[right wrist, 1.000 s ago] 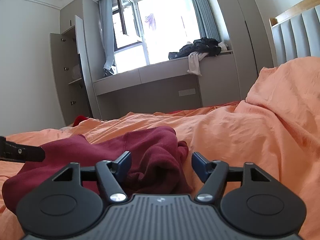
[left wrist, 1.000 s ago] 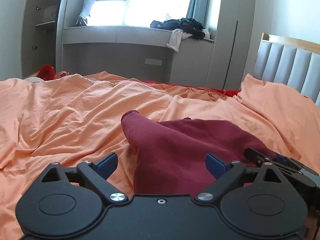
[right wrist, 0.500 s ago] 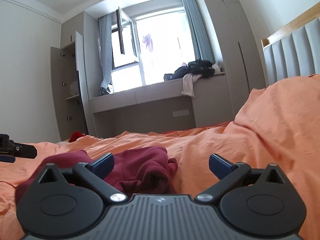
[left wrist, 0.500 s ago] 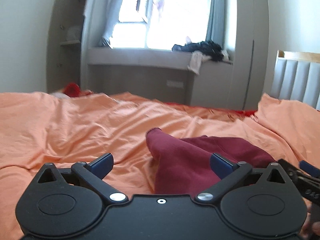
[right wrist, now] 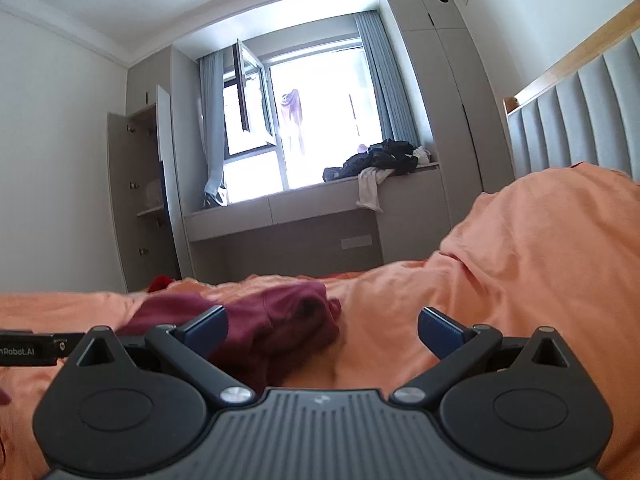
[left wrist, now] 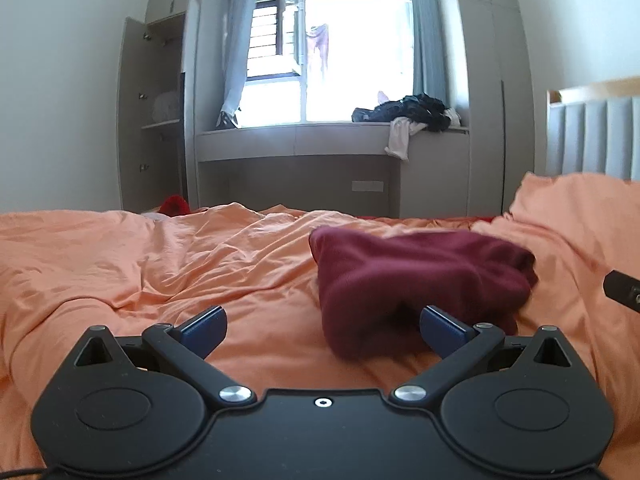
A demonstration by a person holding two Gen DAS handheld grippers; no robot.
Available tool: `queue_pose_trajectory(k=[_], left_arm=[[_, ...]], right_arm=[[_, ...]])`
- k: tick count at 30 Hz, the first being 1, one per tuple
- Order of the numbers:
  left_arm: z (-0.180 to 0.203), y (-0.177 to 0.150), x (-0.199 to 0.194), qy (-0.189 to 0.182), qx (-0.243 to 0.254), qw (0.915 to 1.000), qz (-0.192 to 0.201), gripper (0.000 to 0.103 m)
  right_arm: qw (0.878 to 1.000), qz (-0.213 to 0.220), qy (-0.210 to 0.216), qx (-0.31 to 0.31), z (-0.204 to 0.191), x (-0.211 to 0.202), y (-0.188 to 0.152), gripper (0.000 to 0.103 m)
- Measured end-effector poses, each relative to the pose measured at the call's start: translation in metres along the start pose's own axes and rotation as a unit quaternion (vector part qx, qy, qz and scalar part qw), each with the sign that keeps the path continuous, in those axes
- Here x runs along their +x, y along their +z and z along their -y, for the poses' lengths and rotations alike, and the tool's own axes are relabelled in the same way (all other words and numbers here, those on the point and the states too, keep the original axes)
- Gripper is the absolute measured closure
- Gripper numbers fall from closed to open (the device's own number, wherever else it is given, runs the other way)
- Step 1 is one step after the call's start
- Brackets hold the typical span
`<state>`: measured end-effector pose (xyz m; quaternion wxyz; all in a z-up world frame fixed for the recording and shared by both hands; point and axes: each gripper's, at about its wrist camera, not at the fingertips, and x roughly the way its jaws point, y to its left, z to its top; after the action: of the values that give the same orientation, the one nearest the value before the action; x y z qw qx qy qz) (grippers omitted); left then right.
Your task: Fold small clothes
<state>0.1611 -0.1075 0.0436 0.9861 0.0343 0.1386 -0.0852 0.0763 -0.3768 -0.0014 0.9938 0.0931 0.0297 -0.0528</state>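
Observation:
A maroon garment point(left wrist: 420, 276) lies bunched on the orange duvet point(left wrist: 160, 264), just ahead and to the right of my left gripper point(left wrist: 324, 328). That gripper is open, and its right finger point(left wrist: 444, 330) overlaps the cloth's near edge without pinching it. In the right wrist view the same garment point(right wrist: 272, 320) lies ahead and to the left of my right gripper point(right wrist: 324, 328), which is also open and holds nothing. A finger of the right gripper point(left wrist: 622, 290) shows at the right edge of the left wrist view. A finger of the left gripper point(right wrist: 28, 350) shows at the left edge of the right wrist view.
The rumpled duvet rises into a mound point(right wrist: 540, 248) on the right, below a grey padded headboard point(right wrist: 580, 120). Beyond the bed stand a window bench with a pile of dark clothes point(left wrist: 408, 110) and an open wardrobe point(left wrist: 156, 120). Something red point(left wrist: 174, 204) lies past the bed's far edge.
Both grippers have drawn back from the maroon garment, which now looks smaller and farther off. The right jaws have spread wider. The garment stays on the duvet.

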Motion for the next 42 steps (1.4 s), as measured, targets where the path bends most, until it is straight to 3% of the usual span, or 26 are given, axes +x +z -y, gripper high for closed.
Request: queue_pose_trajectory(k=[7, 13, 42], left_arm=[[0.01, -0.03, -0.018, 0.0, 0.007, 0.9999, -0.014, 0.0], [0.013, -0.042, -0.013, -0.004, 0.009, 0.999, -0.043, 0.0], [0.01, -0.038, -0.008, -0.002, 0.002, 0.999, -0.045, 0.0]], right_arm=[[0.998, -0.015, -0.024, -0.055, -0.003, -0.03, -0.025, 0.0], [0.999, -0.015, -0.024, -0.041, 0.003, -0.032, -0.026, 0.0], [0.999, -0.012, -0.024, -0.033, 0.006, -0.032, -0.028, 0.0]])
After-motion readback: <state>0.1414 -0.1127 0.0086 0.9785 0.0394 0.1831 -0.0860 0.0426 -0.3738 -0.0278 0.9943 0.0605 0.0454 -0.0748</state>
